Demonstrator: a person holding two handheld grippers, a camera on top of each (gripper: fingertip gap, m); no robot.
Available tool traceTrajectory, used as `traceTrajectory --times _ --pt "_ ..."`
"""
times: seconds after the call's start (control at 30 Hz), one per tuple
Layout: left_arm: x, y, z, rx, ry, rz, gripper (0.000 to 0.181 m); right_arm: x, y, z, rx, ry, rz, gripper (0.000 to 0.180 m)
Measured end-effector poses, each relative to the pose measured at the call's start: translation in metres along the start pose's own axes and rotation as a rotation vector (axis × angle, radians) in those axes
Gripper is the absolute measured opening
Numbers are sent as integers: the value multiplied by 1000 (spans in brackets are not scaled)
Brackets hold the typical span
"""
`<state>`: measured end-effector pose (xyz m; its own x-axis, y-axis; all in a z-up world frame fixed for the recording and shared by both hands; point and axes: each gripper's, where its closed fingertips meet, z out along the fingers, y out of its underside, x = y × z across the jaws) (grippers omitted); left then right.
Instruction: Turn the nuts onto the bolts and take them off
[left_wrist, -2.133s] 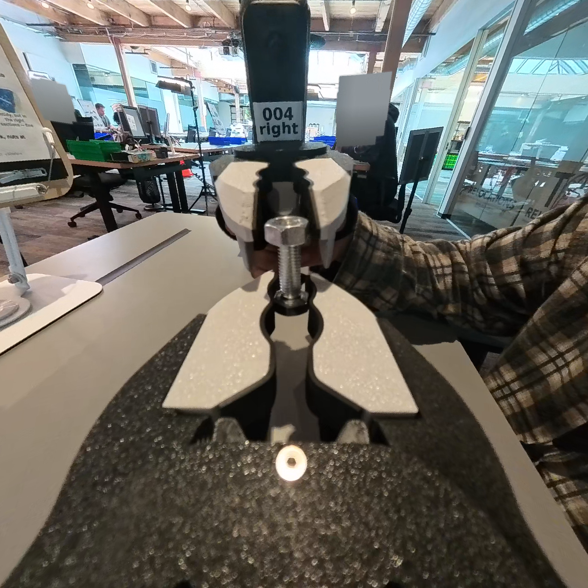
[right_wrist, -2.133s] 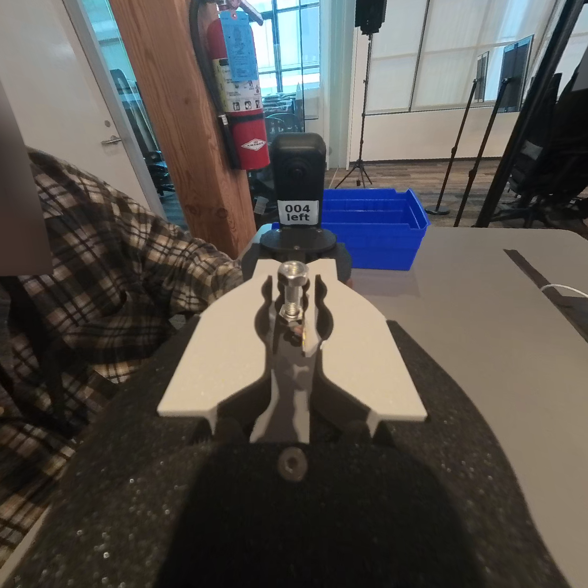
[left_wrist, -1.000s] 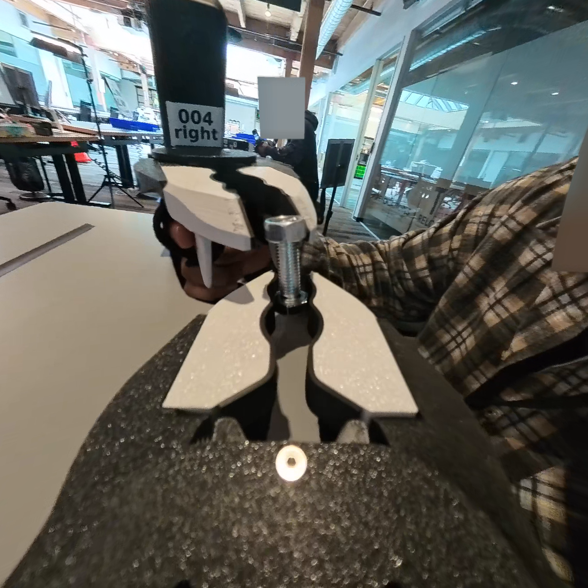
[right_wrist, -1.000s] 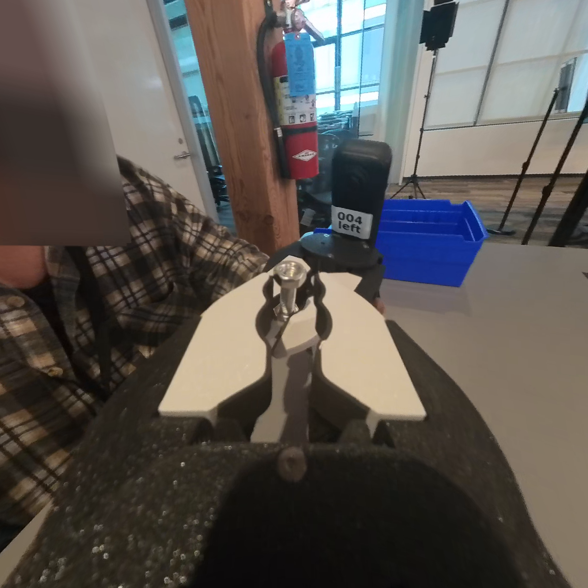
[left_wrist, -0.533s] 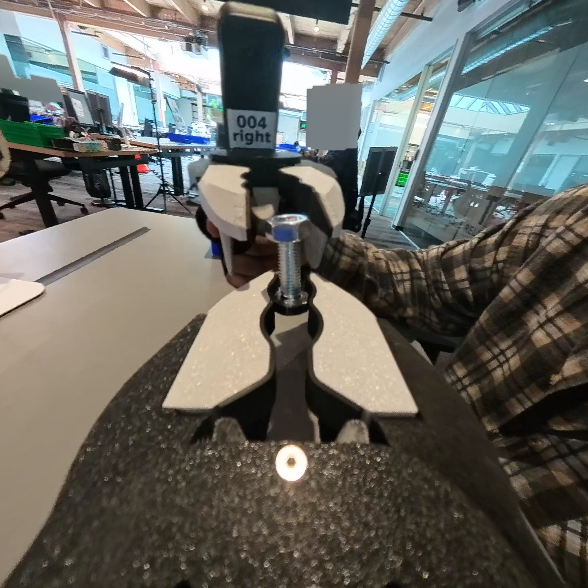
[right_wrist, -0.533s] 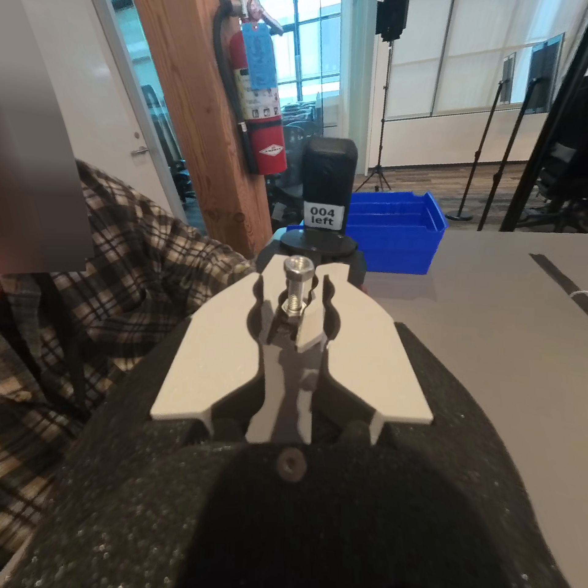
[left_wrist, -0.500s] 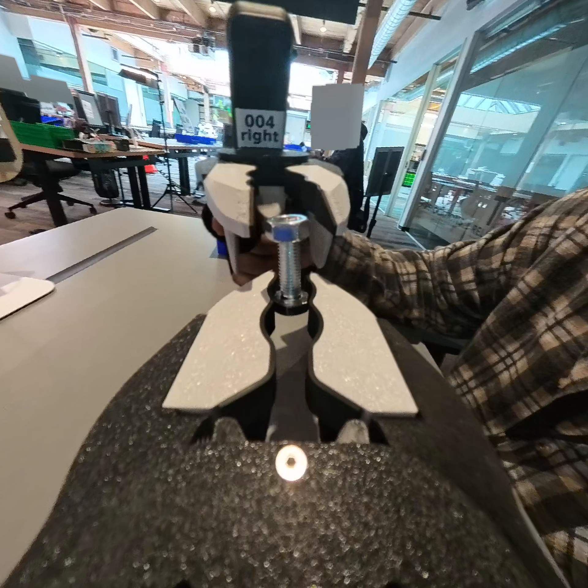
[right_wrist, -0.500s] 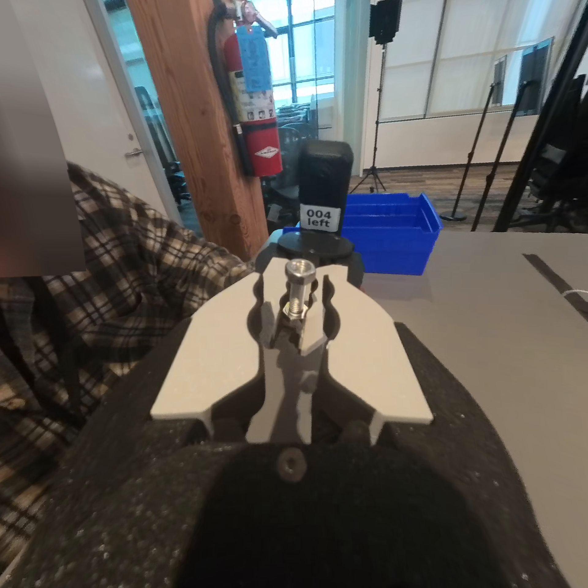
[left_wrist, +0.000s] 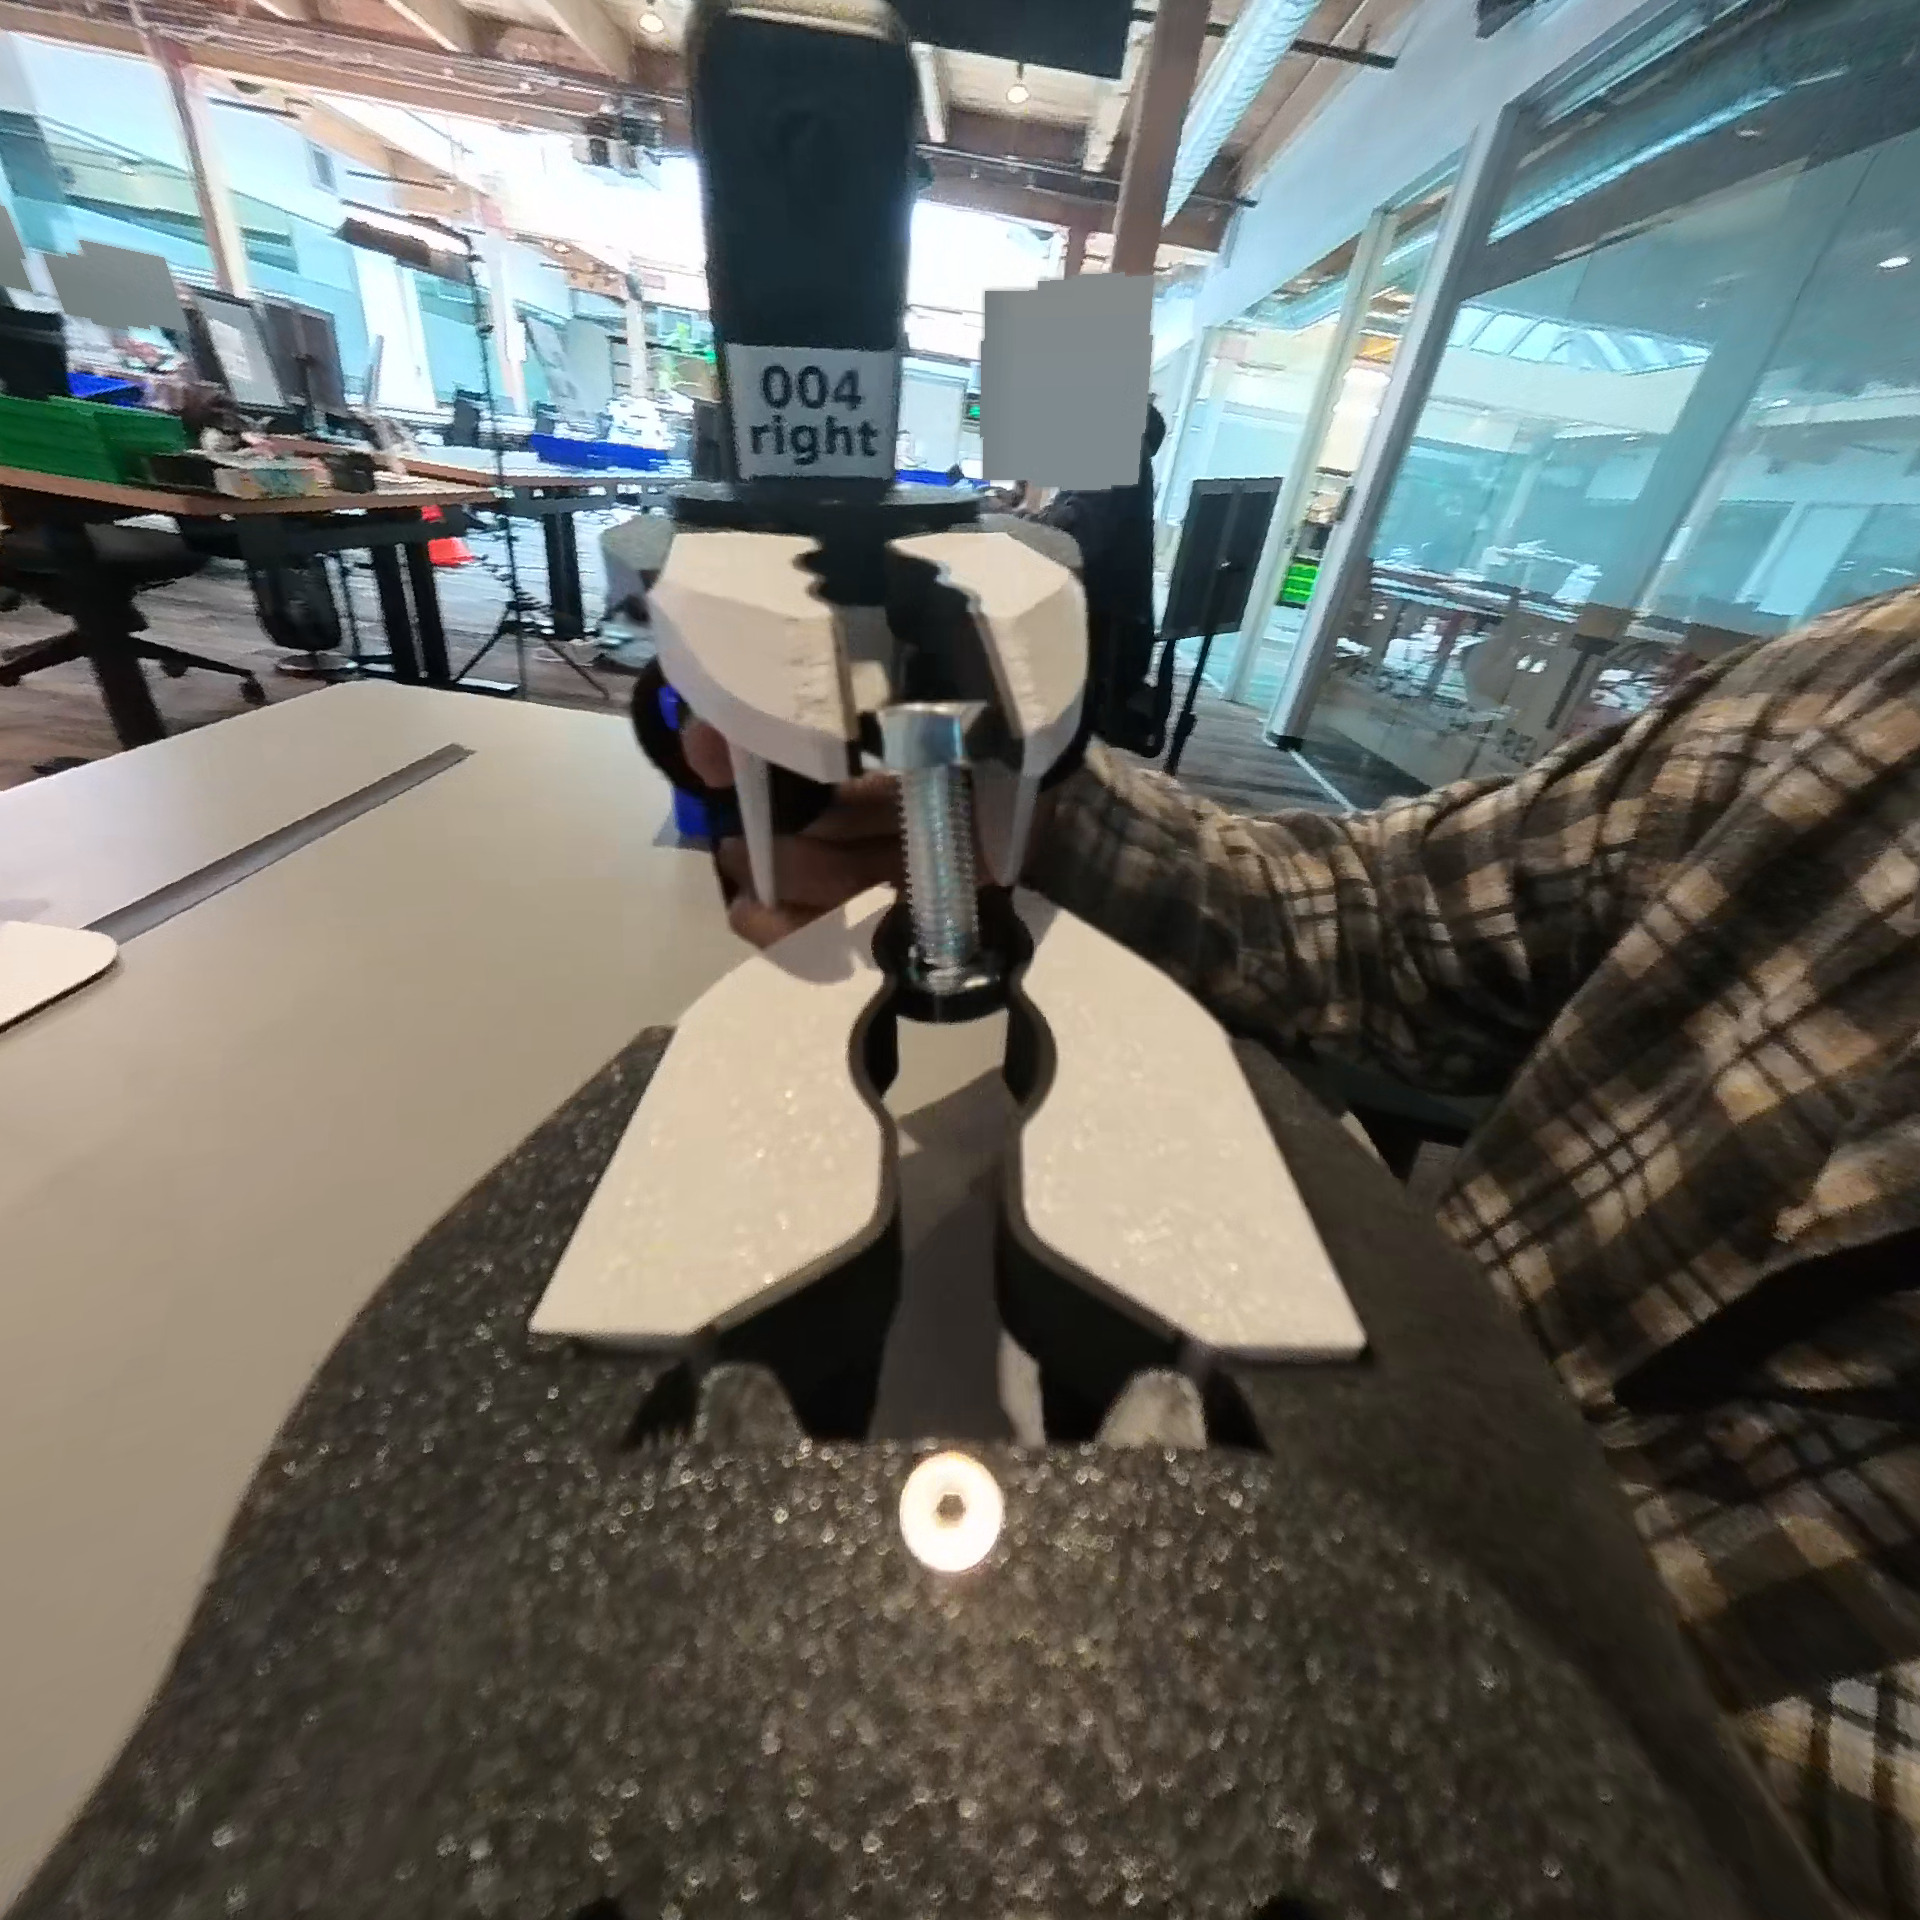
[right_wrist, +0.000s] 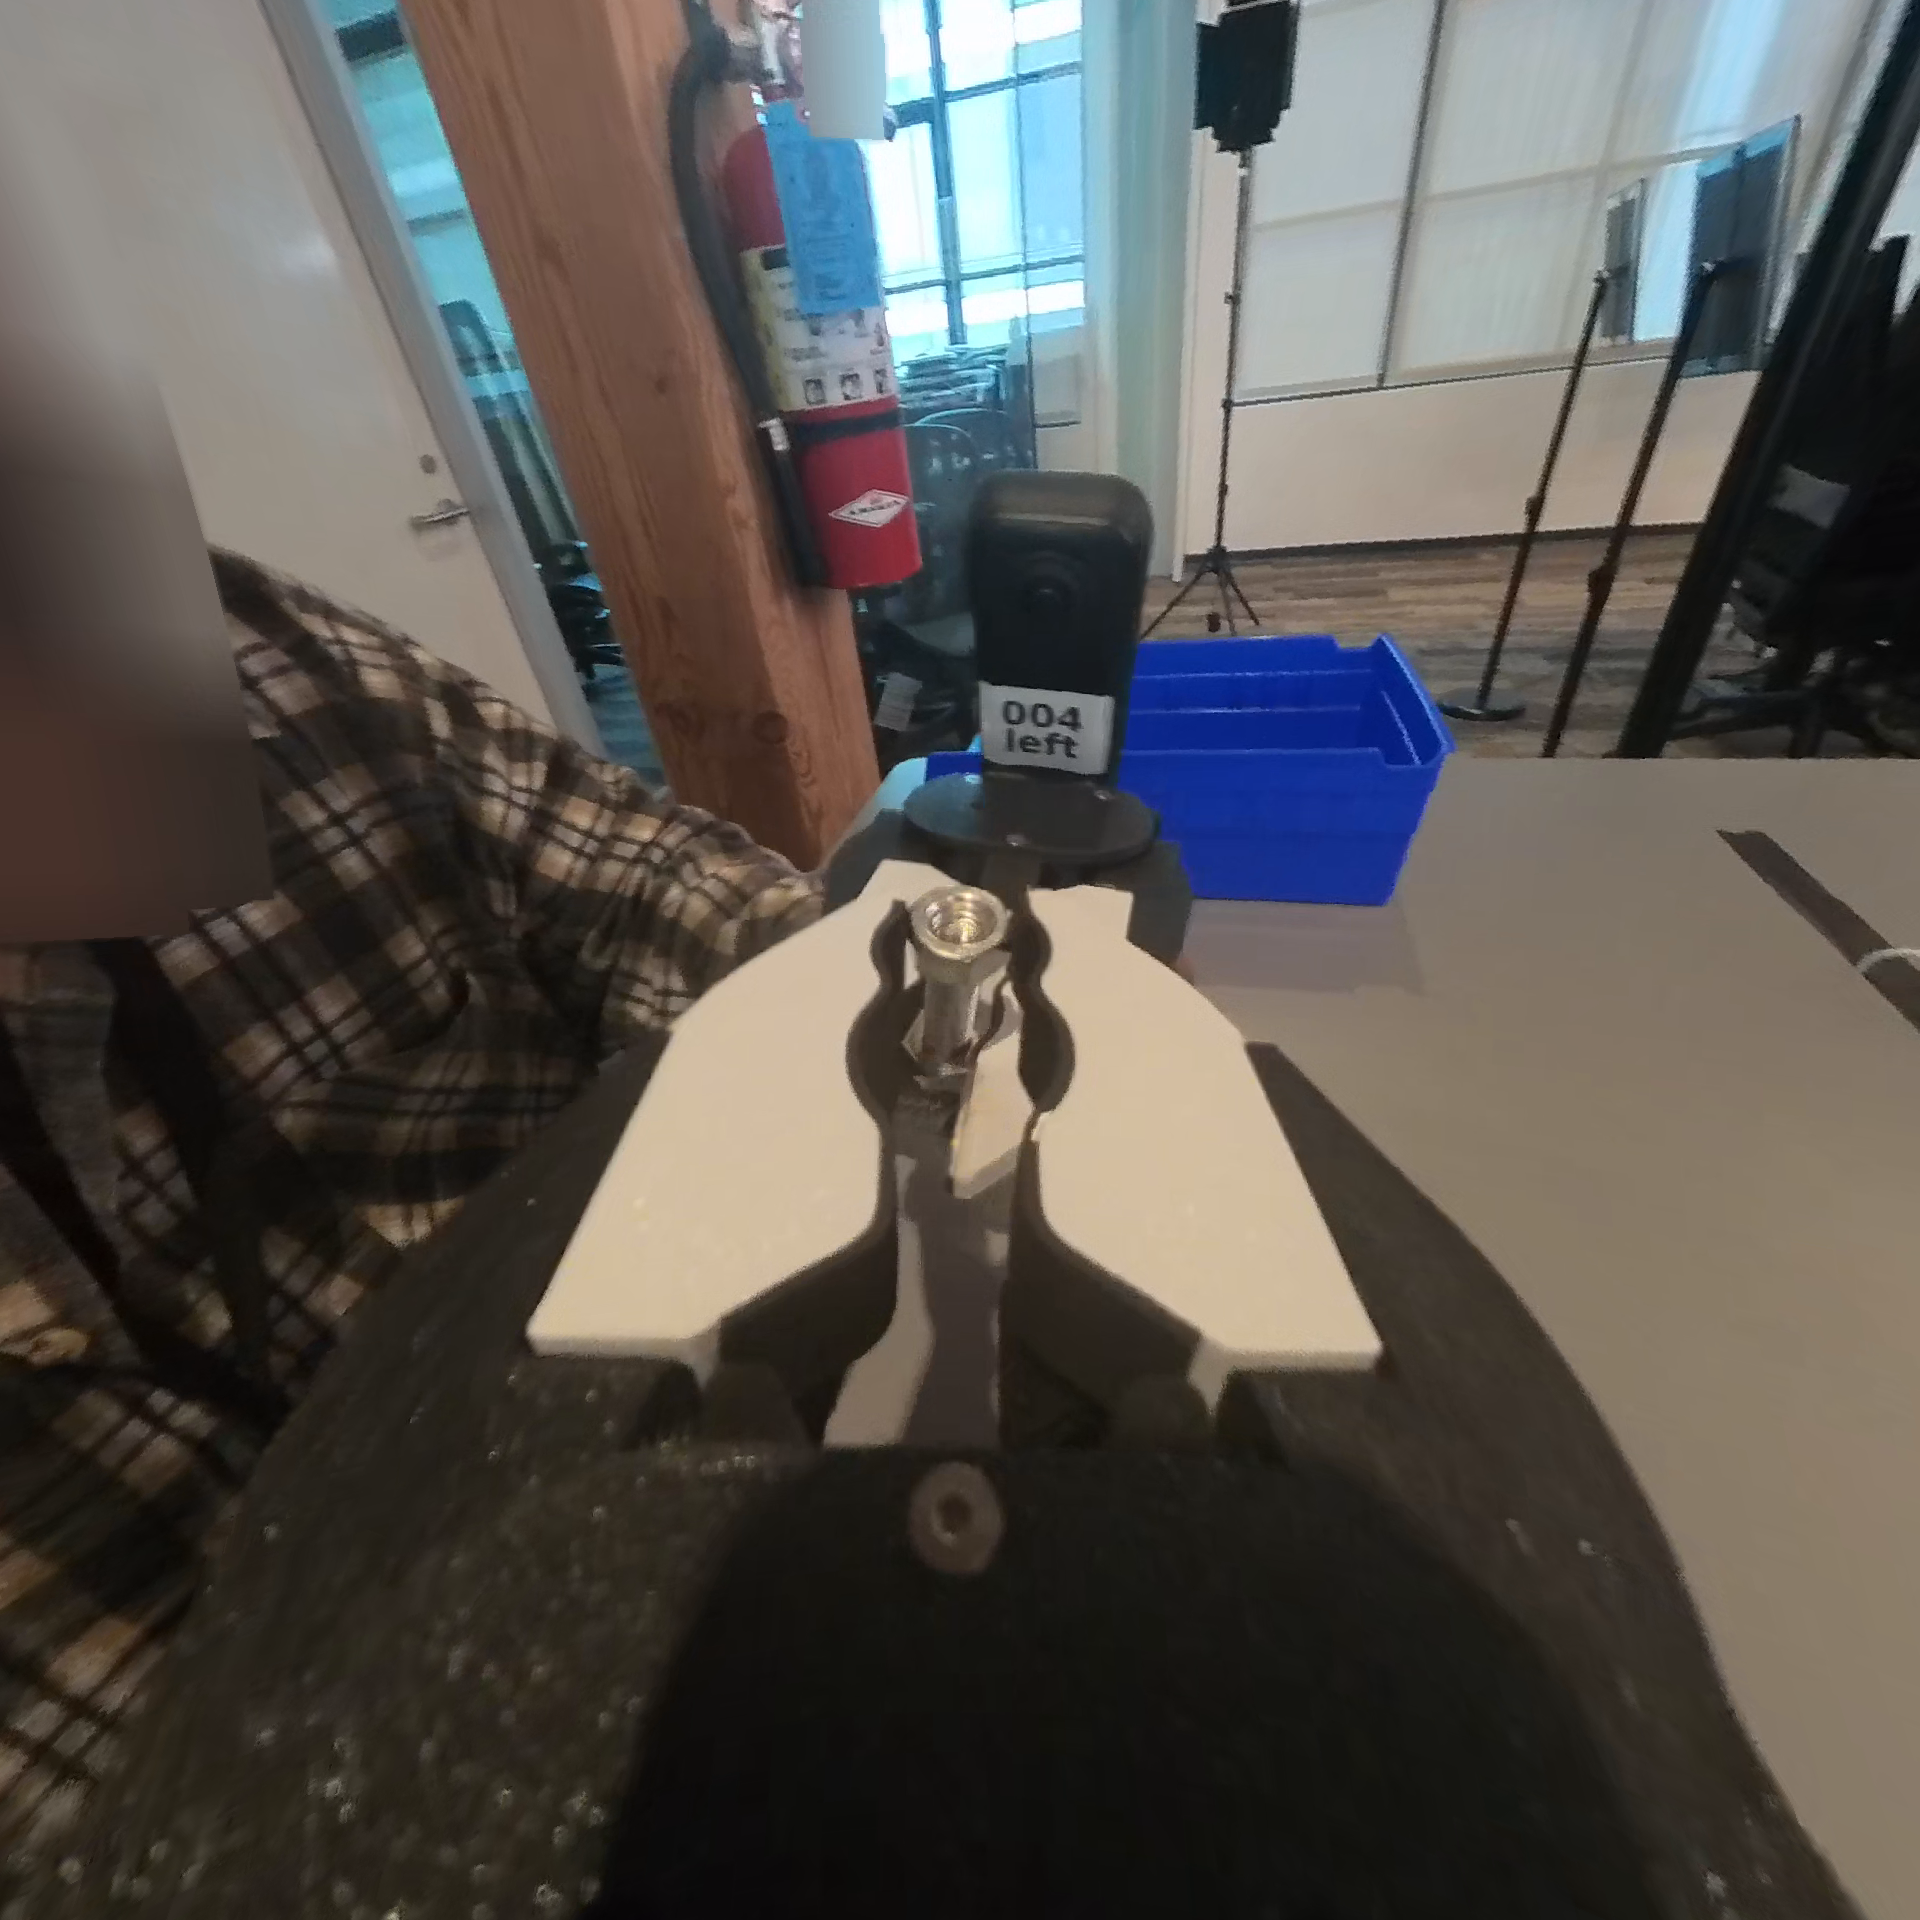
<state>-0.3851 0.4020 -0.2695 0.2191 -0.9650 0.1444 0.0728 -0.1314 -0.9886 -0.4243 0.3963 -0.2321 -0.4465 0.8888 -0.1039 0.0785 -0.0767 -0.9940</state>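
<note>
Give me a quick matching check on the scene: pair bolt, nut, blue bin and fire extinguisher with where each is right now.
Things:
1. bolt
2. nut
3. blue bin
4. fire extinguisher

Places:
A. hanging on the wooden post
B. low on the thread, clamped in the left gripper
C. on the table, behind the left gripper
D. upright, head between the fingers of the right gripper

Pairs: 1-D, 2-B, 3-C, 4-A
</note>
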Motion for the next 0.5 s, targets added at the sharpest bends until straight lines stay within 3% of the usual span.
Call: traceTrajectory --times 0.37,0.5 --pt "29 8 5 -26 260 -115 15 -22 8 -5 -28 -164 -67 18" --pt "23 11 6 -31 221 -114 15 -13 12 -9 -12 -152 -22 18"
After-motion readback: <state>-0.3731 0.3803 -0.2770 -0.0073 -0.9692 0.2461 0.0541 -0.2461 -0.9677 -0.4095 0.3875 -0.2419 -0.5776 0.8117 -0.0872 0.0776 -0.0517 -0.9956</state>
